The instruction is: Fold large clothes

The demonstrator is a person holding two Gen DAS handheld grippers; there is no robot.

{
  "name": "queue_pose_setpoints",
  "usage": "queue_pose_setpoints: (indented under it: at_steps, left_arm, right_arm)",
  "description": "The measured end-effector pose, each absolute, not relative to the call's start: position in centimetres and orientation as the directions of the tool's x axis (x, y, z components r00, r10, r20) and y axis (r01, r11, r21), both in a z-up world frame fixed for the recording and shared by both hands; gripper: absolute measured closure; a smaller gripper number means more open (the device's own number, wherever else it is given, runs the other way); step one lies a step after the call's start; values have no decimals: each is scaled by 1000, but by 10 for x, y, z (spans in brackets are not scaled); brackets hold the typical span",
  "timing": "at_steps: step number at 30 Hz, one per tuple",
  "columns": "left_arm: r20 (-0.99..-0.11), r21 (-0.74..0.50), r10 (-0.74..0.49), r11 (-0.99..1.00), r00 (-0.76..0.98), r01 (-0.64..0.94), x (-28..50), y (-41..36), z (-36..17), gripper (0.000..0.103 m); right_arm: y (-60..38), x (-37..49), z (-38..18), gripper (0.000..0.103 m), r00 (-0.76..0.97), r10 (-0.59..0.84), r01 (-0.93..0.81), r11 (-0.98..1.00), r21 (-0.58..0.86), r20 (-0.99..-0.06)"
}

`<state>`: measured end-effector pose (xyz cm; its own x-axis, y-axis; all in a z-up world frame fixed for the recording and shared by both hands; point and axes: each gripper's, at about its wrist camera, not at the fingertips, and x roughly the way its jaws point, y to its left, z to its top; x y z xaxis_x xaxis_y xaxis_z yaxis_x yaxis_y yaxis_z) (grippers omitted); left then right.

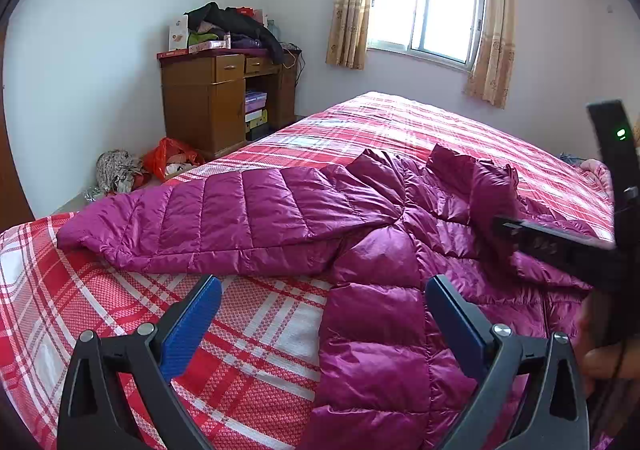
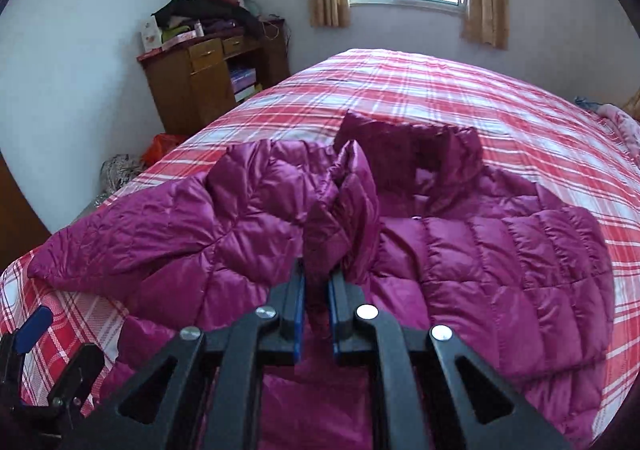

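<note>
We have the jacket (image 2: 480,250) lying across the bed (image 2: 460,89), its long axis running left to right, collar toward the window. Our right hand-held gripper (image 2: 318,290) pinches a raised fold near the middle. Our left hand-held gripper (image 1: 324,314), spread and empty, hovers nearest the sleeve (image 1: 224,217) stretching leftward.

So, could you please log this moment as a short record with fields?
garment: magenta quilted down jacket, spread out, not yet folded
surface: bed with red plaid cover
left tongs: open, holding nothing, above the jacket's edge
right tongs: shut on a bunched fold of the jacket
background: wooden desk piled with clothes; curtained window
</note>
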<state>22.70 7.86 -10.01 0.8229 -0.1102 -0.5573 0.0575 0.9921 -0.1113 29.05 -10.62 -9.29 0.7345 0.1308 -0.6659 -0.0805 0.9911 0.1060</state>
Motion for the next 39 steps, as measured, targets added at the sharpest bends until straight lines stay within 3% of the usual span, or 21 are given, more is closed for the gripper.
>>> queue_pose_setpoints:
  at_steps: [1,3,4,5,6,8,10,11,14,22,29,32,35,39]
  left_arm:
    - [-559,-112,-109,992,822,56,227,80,-100,1]
    - [-565,-118,-114,991,817,56,228,80,-101,1]
    - [-568,-121,-116,991,815,57,230,81,-102,1]
    - [-572,-124,-119,991,812,58,230,81,-102,1]
    - [-574,-126,-120,990,810,57,230,81,-103,1]
    - [-577,-128,-118,990,808,53,231,82,-103,1]
    - [-580,-131,-118,990,806,51,232,83,-103,1]
    - [-582,-134,-119,990,805,50,233,83,-103,1]
    - [-582,-136,-120,990,804,49,232,83,-103,1]
    - [-577,-107,-111,992,809,60,233,78,-104,1]
    - [-575,-82,-116,993,810,83,231,70,-105,1]
    - [-558,-58,-109,994,822,92,227,67,-103,1]
    - [-554,-38,-106,994,826,102,224,64,-104,1]
    - [-598,-40,-131,990,791,134,226,56,-104,1]
  right_arm:
    - [-107,292,-96,90,729,166,-102,986,135,-664]
    - [-107,299,-103,76,714,241,-137,969,207,-658]
    - [-106,303,-106,66,691,284,-158,957,244,-665]
    - [-107,306,-109,38,664,326,-174,942,286,-673]
    - [-109,304,-108,29,666,356,-180,930,322,-656]
    - [-119,295,-100,33,705,391,-191,908,373,-592]
    - [-130,292,-95,68,727,375,-158,907,391,-575]
    - [-135,294,-97,91,724,360,-126,908,399,-589]
    - [-140,310,-110,92,706,252,-19,941,339,-662]
    - [-101,334,-134,90,621,317,-75,934,348,-717]
    - [-117,333,-131,91,592,341,-64,923,380,-730]
    - [-141,307,-94,91,677,348,-99,917,387,-649]
    - [-178,280,-61,91,759,225,-63,959,275,-611]
    - [-253,263,-54,91,763,-1,130,980,152,-647]
